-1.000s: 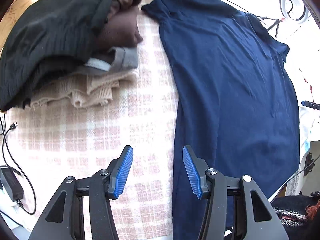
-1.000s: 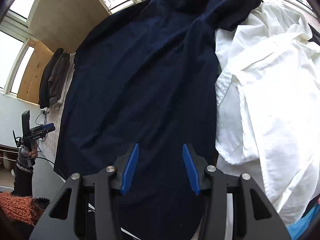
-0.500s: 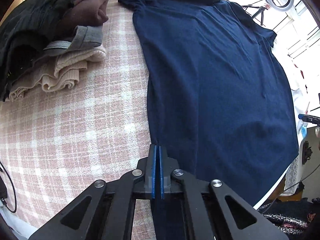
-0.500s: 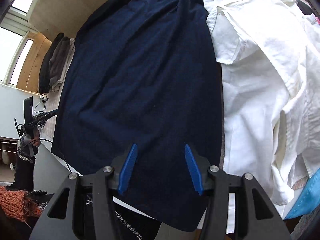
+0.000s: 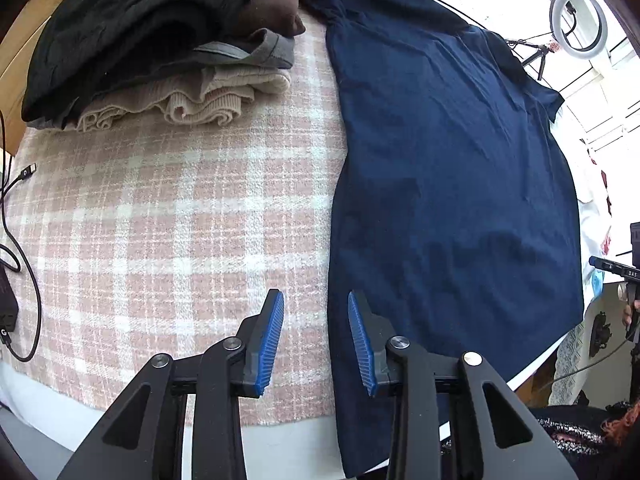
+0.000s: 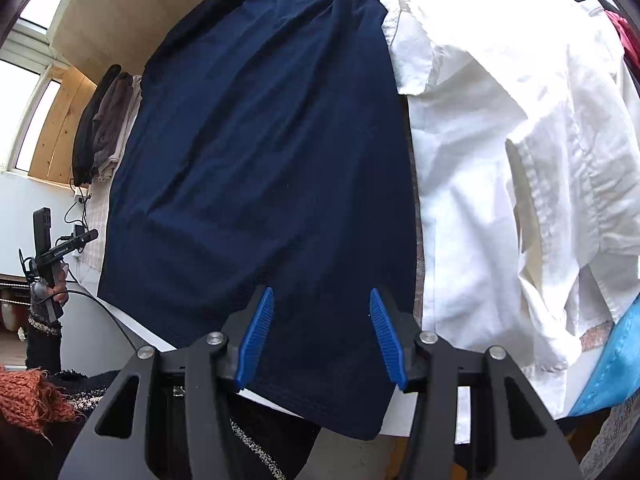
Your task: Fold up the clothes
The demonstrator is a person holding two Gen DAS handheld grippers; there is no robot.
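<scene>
left gripper (image 5: 316, 336): a moment ago I had it clamped on the navy shirt (image 5: 448, 184) edge; jaws opening now, nothing between them.
right gripper (image 6: 320, 332): I hold it half-wide, empty, over the hem.
shirt: flat on the plaid blanket (image 5: 180, 220), at 1 o'clock of my left jaws.
task: edge released, fold not started.

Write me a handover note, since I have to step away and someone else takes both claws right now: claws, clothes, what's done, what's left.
Left claw: jaws opening, nothing between them, over the edge of the navy T-shirt where it meets the plaid blanket.
Right claw: open, empty, above the T-shirt's hem.
Navy T-shirt lies flat and unfolded, hem hanging over the table edge.
Folded stack sits at the blanket's far left.
White shirt lies crumpled beside the navy one, unfolded.
Left: fold the navy T-shirt, then the white shirt.
</scene>
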